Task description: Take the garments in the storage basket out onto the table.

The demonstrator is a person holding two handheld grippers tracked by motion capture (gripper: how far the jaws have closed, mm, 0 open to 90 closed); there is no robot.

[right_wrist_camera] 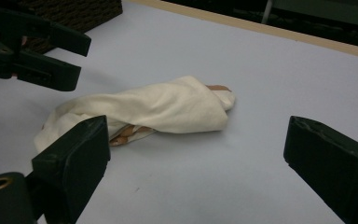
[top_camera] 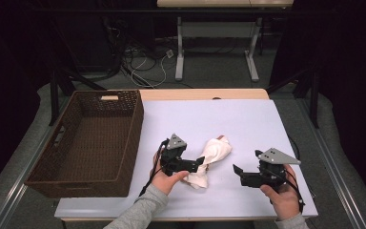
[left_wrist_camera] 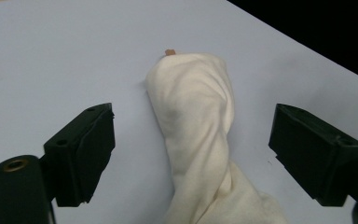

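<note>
Where the cream cloth (top_camera: 210, 161) lies twisted into a loose roll on the pale table top (top_camera: 248, 124), its folds hide most of what it wraps: a small tan end pokes out at the far tip, and orange-tan strips show under the near fold in the right gripper view, too little to identify. Left gripper (top_camera: 199, 161): held in the person's left hand (top_camera: 164, 177), jaws spread wide to either side of the roll in its own view, clasping nothing; in the high view the jaw tips overlap the narrow waist of the cloth, and contact cannot be told. Right gripper (top_camera: 237, 174): held in the right hand (top_camera: 282, 195), jaws parted and empty, set apart from the cloth on its right, pointing toward it. Brown woven basket (top_camera: 83, 138): at the table's left edge, near the left gripper but not touching it, interior dim. Beyond the table, dark floor with tangled cables (top_camera: 143, 62) and white table legs (top_camera: 179, 47); surroundings otherwise too dark to make out.
</note>
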